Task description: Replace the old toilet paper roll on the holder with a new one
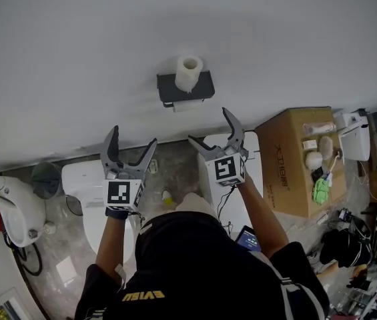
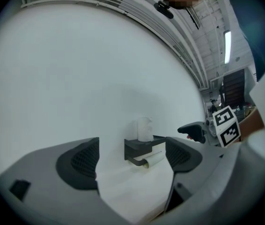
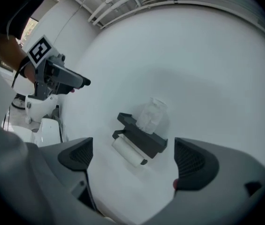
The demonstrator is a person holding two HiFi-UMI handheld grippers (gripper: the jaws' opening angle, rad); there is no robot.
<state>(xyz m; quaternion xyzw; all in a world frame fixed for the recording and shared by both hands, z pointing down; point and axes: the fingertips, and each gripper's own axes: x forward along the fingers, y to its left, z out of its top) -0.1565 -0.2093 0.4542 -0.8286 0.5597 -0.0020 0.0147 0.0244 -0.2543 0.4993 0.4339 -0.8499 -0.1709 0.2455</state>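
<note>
Toilet paper holder (image 1: 203, 85), black, sits on the wall. In front of it, not touching: left gripper (image 1: 134, 136) and right gripper (image 1: 209, 125), jaws wide apart, nothing held. New roll (image 1: 189, 73) stands on top of it, and the nearly spent old roll (image 1: 187, 105) hangs underneath.

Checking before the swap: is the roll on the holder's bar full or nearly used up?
Nearly used up: the roll on the bar is a thin tube, far slimmer than the new roll standing on the shelf.
</note>
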